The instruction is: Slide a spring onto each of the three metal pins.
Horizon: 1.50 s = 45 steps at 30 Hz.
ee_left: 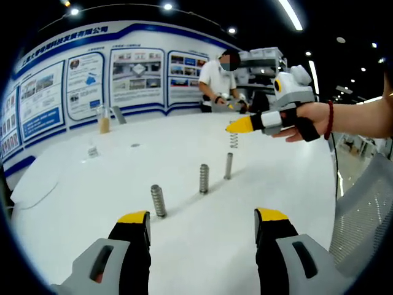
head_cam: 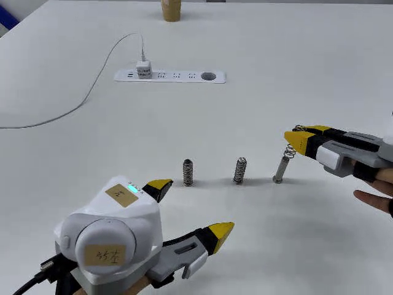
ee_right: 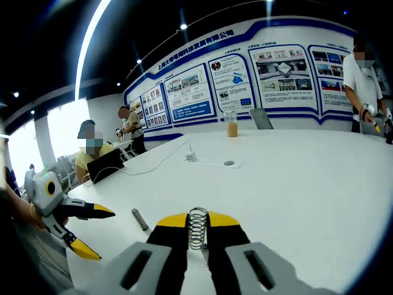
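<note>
Pinching a spring in the nearly closed right gripper atop the bare pin, at 3 o'clock from two spring-covered pins, with the left gripper gaping wide and empty at 7 o'clock.

The spring pinched between the jaws of the right gripper is seen as bare coiled wire of bright metal. The bare pin just below those jaw tips is formed of smooth grey metal with a dull shine. The two sprung pins ahead of the left gripper's spread jaws are wrapped in the same wire. Both grippers are moulded in plastic, with glossy white and grey shells and matt yellow-and-black jaw tips. Paper labels are stuck on the left shell. The table is finished smooth and white.
</note>
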### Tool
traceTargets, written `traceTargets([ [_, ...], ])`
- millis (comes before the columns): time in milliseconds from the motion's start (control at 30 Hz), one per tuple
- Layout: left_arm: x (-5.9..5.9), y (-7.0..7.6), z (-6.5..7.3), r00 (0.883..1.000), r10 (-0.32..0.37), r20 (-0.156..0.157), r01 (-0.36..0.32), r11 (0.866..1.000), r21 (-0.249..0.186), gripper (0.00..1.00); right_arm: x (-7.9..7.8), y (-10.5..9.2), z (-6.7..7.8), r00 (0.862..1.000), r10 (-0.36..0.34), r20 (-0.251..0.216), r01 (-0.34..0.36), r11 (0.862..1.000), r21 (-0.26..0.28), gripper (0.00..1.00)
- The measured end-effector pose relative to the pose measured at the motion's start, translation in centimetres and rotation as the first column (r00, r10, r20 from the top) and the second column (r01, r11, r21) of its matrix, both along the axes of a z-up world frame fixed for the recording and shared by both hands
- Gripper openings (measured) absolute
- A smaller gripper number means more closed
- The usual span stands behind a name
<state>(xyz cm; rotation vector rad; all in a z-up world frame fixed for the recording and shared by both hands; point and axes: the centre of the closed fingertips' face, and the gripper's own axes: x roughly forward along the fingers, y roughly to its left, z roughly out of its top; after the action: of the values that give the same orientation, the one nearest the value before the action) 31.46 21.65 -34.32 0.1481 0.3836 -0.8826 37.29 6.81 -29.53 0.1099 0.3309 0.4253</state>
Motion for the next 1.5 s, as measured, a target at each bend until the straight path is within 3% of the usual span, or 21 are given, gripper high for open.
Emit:
traceTargets([
  [600, 0.0, -0.1, -0.2, 1.0, 0.007, -0.021, -0.007, 1.0, -0.009, 0.82, 0.3, 0.2, -1.6, 0.998, 0.045, 0.041, -0.04, 0.991, -0.131, 0.12],
  [1133, -0.1, -0.2, -0.3, 1.0, -0.003, -0.016, 0.003, 1.0, 0.0, 0.82, 0.2, 0.6, -3.5, 0.999, 0.04, 0.026, -0.036, 0.986, -0.165, 0.12],
  [1500, 0.0, -0.1, -0.3, 1.0, 0.002, -0.013, -0.001, 1.0, 0.005, 0.83, 0.0, 0.6, -5.2, 0.999, 0.038, -0.019, -0.04, 0.986, -0.165, 0.12],
])
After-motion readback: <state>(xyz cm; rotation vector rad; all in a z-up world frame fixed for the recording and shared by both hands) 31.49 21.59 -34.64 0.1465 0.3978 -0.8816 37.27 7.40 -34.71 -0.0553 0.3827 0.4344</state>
